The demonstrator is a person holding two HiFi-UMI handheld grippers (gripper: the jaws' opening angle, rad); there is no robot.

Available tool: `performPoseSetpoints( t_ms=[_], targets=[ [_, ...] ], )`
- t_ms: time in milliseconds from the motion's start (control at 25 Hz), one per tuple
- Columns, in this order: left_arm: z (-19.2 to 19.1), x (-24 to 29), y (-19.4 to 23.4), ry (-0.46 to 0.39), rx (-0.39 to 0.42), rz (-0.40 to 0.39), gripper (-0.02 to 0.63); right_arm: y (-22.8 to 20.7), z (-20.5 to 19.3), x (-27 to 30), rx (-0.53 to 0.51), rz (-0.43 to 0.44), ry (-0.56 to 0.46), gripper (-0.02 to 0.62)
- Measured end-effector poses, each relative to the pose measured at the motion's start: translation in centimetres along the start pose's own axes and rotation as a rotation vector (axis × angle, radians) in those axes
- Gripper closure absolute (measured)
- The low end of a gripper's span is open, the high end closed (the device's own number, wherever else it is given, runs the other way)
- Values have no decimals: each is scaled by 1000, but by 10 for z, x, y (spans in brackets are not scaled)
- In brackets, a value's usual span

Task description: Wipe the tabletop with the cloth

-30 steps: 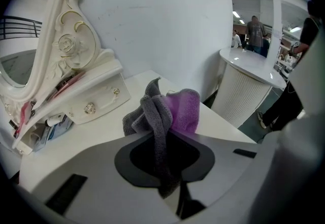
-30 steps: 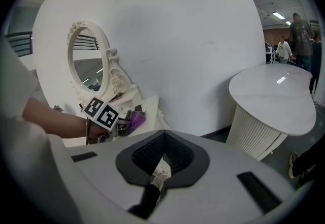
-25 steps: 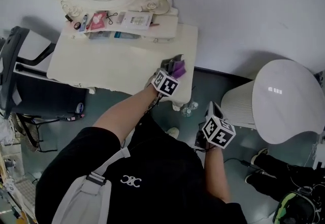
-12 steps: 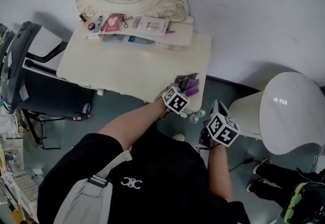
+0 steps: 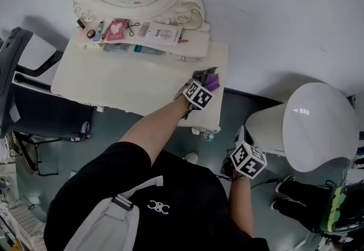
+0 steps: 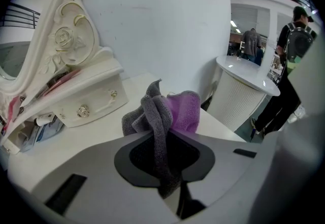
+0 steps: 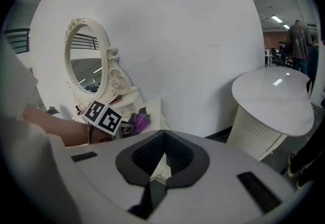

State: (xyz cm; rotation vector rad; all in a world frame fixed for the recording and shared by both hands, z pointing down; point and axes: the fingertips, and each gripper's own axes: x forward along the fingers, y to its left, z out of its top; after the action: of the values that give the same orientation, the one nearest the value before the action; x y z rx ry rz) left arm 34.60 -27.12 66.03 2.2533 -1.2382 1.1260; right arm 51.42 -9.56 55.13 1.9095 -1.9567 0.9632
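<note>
Item: bunched grey-and-purple cloth | Held: my left gripper, jaws pinched on it, by cream table's right edge | Right gripper: jaws together, empty, off-table | Risk, I judge: cloth slips when dragged; stroke overruns edge.

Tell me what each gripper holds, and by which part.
The left gripper pinches the cloth by a grey fold, its purple part bunched ahead. The right gripper holds nothing, jaws together.
</note>
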Motion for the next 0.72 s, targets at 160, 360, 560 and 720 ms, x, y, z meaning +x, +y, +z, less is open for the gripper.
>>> performPoseSetpoints(
  t_ms=[160, 360, 560, 720],
  targets=[
    [0, 1, 25, 5, 11, 21, 554, 2, -6, 0, 36, -31, 1, 592],
    [-18, -13, 86, -4, -23, 83, 554, 49, -26, 16, 48, -11, 30, 592],
    [-45, -29, 139, 23, -27, 92, 554, 117, -28, 35, 34, 48, 27, 592],
    [-72, -46, 182, 28, -71, 117, 554, 170, -41, 42, -45, 93, 50, 592]
  ],
)
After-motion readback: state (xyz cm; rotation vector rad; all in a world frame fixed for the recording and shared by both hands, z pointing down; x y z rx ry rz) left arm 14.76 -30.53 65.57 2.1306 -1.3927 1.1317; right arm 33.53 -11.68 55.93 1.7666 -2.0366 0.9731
